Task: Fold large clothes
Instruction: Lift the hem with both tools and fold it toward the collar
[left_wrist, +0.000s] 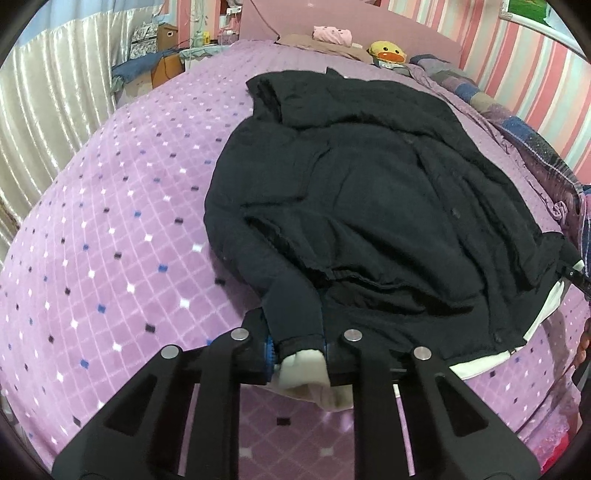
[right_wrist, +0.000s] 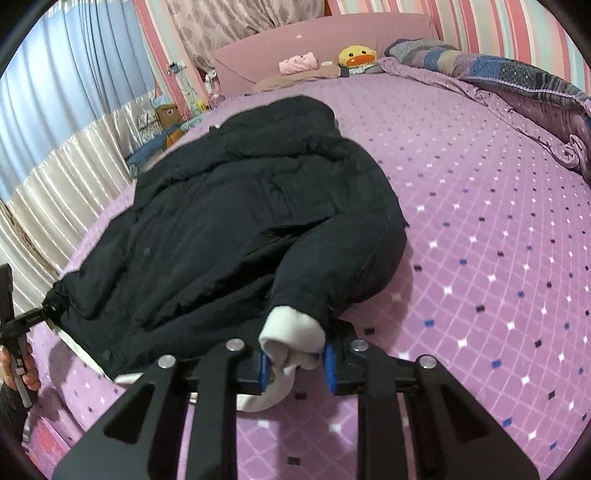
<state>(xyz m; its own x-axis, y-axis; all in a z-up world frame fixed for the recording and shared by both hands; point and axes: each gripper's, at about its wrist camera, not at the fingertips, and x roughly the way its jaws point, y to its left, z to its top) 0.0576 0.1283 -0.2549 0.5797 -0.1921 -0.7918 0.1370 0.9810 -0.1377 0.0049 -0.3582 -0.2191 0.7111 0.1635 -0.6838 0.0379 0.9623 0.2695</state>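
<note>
Black coat (left_wrist: 369, 192) lay on the bed (left_wrist: 110, 258); each hand-held gripper, left (left_wrist: 297, 354) and right (right_wrist: 293, 363), clenched a white-lined cuff.

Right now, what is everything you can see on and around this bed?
Jacket: one, black with white lining, spread across the middle of the bed.
Sleeve cuffs: two, white; the left cuff and the right cuff each lie between a gripper's fingers.
Bedspread: one, purple with small diamonds, covers the bed.
Duck toy: one, yellow, by the headboard.
Pink cloth: one, folded, beside the duck.
Quilt: one, patchwork blue and purple, bunched along the far side.
Curtains: blue above, cream below, at the window.
Cardboard box: one, brown, beside the bed.
Left gripper: black with blue pads, closed on the left cuff.
Right gripper: same, around the right cuff.
</note>
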